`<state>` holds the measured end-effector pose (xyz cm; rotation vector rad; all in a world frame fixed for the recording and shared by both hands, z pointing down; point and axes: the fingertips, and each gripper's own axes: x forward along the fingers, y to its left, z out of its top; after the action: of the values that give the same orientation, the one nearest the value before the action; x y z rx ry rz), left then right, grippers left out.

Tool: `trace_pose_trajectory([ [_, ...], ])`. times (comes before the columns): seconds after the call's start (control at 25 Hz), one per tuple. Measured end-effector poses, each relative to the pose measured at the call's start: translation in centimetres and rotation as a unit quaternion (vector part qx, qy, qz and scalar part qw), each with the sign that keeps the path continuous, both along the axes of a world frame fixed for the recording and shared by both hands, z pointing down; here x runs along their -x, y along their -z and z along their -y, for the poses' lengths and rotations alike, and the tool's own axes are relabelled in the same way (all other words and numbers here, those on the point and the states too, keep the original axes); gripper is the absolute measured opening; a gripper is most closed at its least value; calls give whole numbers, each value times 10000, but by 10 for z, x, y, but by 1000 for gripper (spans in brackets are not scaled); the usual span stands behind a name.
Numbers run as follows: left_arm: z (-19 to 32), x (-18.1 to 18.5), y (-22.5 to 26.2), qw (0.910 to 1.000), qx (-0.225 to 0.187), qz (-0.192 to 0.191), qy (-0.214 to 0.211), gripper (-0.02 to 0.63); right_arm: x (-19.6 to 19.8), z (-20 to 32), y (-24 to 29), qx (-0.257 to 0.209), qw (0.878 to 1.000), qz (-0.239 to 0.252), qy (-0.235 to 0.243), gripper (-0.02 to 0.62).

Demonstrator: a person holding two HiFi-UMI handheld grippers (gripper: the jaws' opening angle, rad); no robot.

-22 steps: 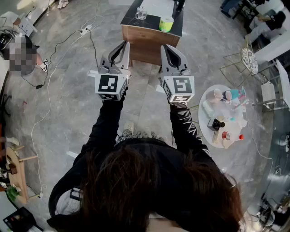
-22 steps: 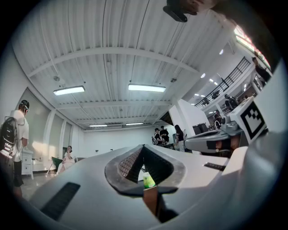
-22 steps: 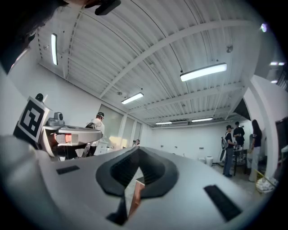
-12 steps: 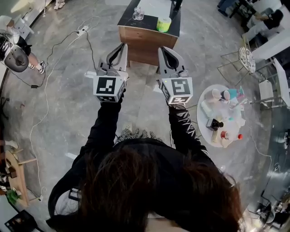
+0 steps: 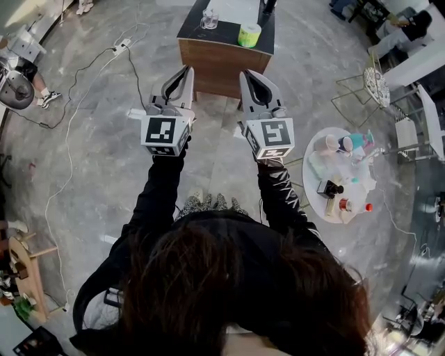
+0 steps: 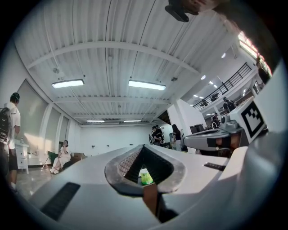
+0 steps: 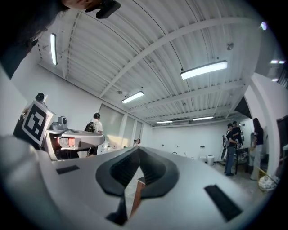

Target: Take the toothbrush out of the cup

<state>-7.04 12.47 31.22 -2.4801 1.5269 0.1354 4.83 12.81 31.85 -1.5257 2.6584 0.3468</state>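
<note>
Item: two hand-held grippers raised level, both empty, well short of the cup.

Left gripper and right gripper: each pair of jaws pressed together, nothing between them, side by side over grey floor. Ahead, a dark worktop on a wooden cabinet carries one clear glass cup, contents too small to tell, so the toothbrush cannot be made out, and just beside it one yellow-green cup, also seen through the gap of the left gripper's jaws. To the right, well apart, a round white worktop holds two small pale cups, a dark bottle and assorted toiletries.
</note>
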Motion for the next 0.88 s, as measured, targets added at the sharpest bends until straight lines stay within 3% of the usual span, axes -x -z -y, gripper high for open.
trace_pose_trajectory([
  [0.88, 45, 35, -13, 9991, 184, 0, -391, 8, 34, 32, -5, 52, 9997, -3, -257, 5],
])
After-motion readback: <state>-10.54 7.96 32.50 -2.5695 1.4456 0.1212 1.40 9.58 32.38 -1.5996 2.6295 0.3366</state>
